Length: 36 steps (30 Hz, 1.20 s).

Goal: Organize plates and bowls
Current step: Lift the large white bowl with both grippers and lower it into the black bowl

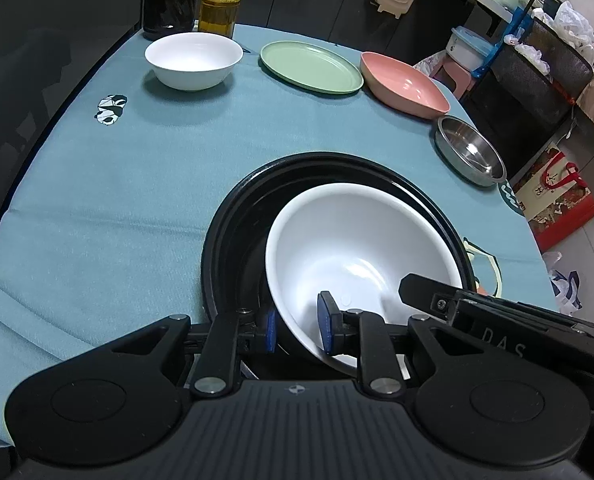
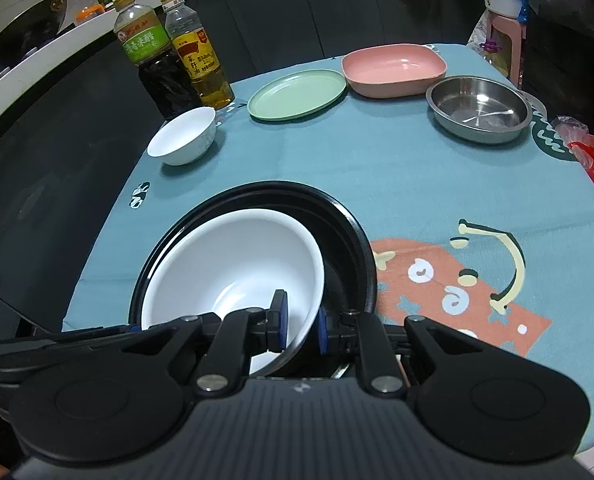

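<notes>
A large white bowl [image 1: 357, 248] [image 2: 237, 256] sits tilted inside a wide black dish [image 1: 237, 232] [image 2: 349, 232] near the table's front edge. My left gripper [image 1: 299, 328] is shut on the bowl's near left rim, one blue pad inside the wall and one outside. My right gripper [image 2: 301, 326] is shut on the near right rim in the same way. Both outer pads stand between the white bowl and the black dish's rim. Farther back stand a small white bowl [image 1: 193, 60] [image 2: 183, 136], a green plate [image 1: 311, 66] [image 2: 297, 94], a pink square bowl [image 1: 405, 84] [image 2: 393, 68] and a steel bowl [image 1: 469, 150] [image 2: 479, 108].
A teal tablecloth [image 1: 117, 200] covers the table. An oil bottle [image 2: 201, 68] and a dark sauce bottle [image 2: 157, 64] stand at the back left corner, behind the small white bowl. Stools, boxes and bags crowd the floor to the right of the table.
</notes>
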{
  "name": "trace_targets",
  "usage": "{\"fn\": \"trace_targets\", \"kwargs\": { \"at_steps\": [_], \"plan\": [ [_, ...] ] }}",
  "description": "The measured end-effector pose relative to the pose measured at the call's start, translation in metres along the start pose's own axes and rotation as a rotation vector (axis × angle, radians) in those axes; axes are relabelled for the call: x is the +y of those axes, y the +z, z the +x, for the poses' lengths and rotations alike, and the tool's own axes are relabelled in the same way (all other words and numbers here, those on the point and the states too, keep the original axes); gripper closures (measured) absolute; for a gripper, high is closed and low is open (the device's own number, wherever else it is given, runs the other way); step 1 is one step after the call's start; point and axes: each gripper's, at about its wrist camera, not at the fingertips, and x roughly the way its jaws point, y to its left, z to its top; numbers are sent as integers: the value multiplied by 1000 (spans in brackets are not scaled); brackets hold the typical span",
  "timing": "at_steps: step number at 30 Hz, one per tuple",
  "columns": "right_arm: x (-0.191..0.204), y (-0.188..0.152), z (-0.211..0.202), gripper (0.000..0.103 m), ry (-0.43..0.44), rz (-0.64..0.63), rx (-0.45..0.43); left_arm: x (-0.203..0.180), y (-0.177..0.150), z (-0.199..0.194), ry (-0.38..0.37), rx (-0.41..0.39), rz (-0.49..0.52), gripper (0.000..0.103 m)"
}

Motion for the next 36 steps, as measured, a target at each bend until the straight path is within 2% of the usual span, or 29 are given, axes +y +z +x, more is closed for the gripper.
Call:
{"fn": "trace_targets", "kwargs": {
  "at_steps": [19, 36],
  "plan": [
    [-6, 1, -6, 86, -34, 16, -33, 4, 3, -5, 12, -21, -13, 85],
    [-13, 4, -14, 86, -43, 43, -67, 7, 8, -14, 44, -39, -7, 80]
  ]
}}
